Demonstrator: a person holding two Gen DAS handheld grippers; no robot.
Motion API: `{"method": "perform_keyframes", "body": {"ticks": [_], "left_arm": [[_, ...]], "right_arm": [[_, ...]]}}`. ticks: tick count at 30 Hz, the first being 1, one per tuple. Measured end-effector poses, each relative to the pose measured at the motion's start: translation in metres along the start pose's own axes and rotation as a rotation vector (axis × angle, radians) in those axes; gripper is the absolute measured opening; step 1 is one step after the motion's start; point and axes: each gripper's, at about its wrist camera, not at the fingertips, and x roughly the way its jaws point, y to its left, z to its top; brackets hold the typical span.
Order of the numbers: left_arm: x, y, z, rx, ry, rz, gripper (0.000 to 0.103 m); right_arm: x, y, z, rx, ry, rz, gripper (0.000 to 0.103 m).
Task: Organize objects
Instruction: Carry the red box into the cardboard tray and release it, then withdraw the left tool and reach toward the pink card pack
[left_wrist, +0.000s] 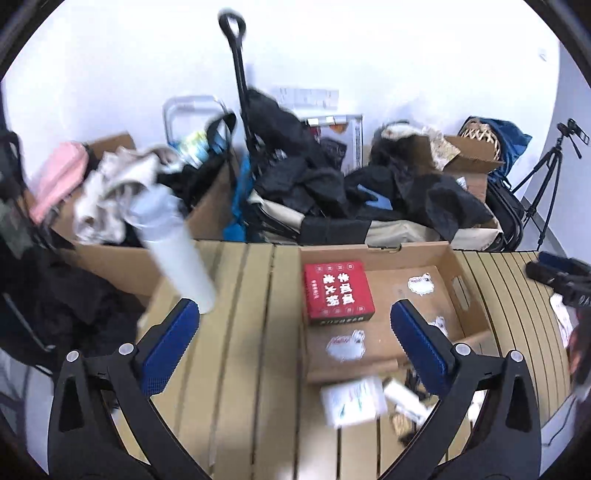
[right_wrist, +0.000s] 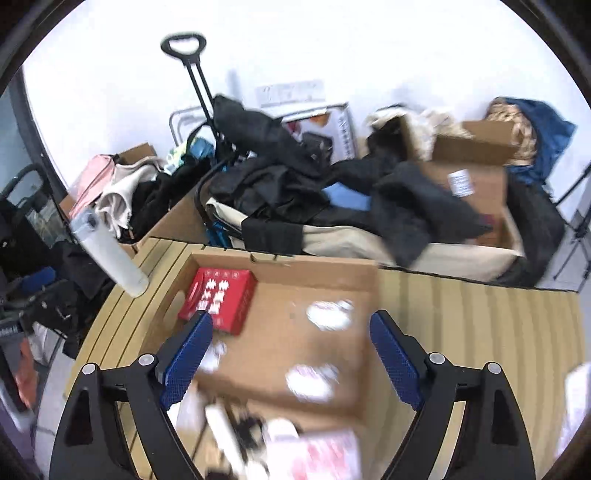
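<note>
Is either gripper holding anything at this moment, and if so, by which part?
Nothing is held. The left gripper and right gripper both stand wide open above the cardboard tray, with nothing between their pads.

you can't make out the blurred white packets (right_wrist: 314, 458) at the lower edge, nor the stickers (right_wrist: 328, 314) in the box (right_wrist: 280, 266); the bottle (left_wrist: 173, 251) smears too.

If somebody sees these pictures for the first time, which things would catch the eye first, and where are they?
Probably the red box with white characters, lying in the far left corner of the shallow cardboard tray on the slatted wooden table. Next, the tall white bottle standing at the table's far left edge. Behind the table, dark clothes are heaped over cardboard boxes against the white wall.
</note>
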Motion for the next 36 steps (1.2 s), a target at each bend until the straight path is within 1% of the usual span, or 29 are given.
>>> {"method": "perform_keyframes", "body": {"ticks": [1,3,4,6,7,9,10,12,14,17,19,21,23,25,26,28,33,34,36], "left_arm": [[-0.020,0.001,-0.005,-0.006,-0.024,0.003,0.103],[-0.053,0.001,-0.014,-0.020,-0.060,-0.016,0.103],[-0.069,0.000,-0.019,-0.025,-0.077,-0.030,0.103],[-0.102,-0.001,-0.032,-0.040,-0.120,-0.061,0.103],[-0.119,-0.002,-0.042,-0.051,-0.150,-0.070,0.103],[-0.148,-0.005,-0.061,-0.049,-0.200,-0.087,0.103],[-0.162,-0.010,-0.075,-0.015,-0.216,-0.096,0.103],[-0.179,-0.019,-0.094,0.051,-0.216,-0.080,0.103],[-0.195,-0.028,-0.123,0.092,-0.225,-0.061,0.103],[-0.212,-0.041,-0.166,0.144,-0.237,-0.071,0.103],[-0.218,-0.049,-0.189,0.167,-0.238,-0.075,0.103],[-0.217,-0.054,-0.206,0.168,-0.227,-0.070,0.103],[-0.212,-0.055,-0.218,0.146,-0.205,-0.087,0.103],[-0.202,-0.057,-0.223,0.131,-0.175,-0.095,0.103],[-0.197,-0.057,-0.226,0.125,-0.162,-0.084,0.103],[-0.189,-0.058,-0.233,0.120,-0.142,-0.074,0.103],[-0.156,-0.058,-0.246,0.090,-0.079,-0.123,0.103],[-0.150,-0.059,-0.248,0.090,-0.070,-0.128,0.103],[-0.129,-0.063,-0.249,0.092,-0.034,-0.145,0.103]], "right_arm": [[-0.025,-0.002,-0.008,-0.018,-0.034,-0.023,0.090],[-0.057,0.002,-0.022,-0.068,-0.074,-0.043,0.090],[-0.068,0.006,-0.028,-0.091,-0.079,-0.040,0.090],[-0.095,0.018,-0.047,-0.142,-0.056,-0.022,0.090],[-0.104,0.020,-0.055,-0.148,-0.047,-0.015,0.090],[-0.129,0.026,-0.077,-0.144,-0.062,0.007,0.090],[-0.141,0.028,-0.090,-0.146,-0.074,0.010,0.090],[-0.163,0.033,-0.120,-0.142,-0.108,0.012,0.090],[-0.182,0.037,-0.155,-0.114,-0.143,0.048,0.090],[-0.204,0.044,-0.206,-0.092,-0.181,0.081,0.090],[-0.213,0.049,-0.238,-0.071,-0.202,0.071,0.090],[-0.213,0.049,-0.258,-0.034,-0.189,0.068,0.090],[-0.206,0.047,-0.274,0.022,-0.171,0.100,0.090],[-0.195,0.048,-0.281,0.025,-0.136,0.097,0.090],[-0.188,0.051,-0.282,0.008,-0.115,0.074,0.090],[-0.182,0.054,-0.284,-0.007,-0.110,0.032,0.090],[-0.167,0.059,-0.292,-0.024,-0.093,0.026,0.090],[-0.165,0.059,-0.293,-0.027,-0.092,0.028,0.088],[-0.155,0.059,-0.296,-0.032,-0.083,0.029,0.081]]}}
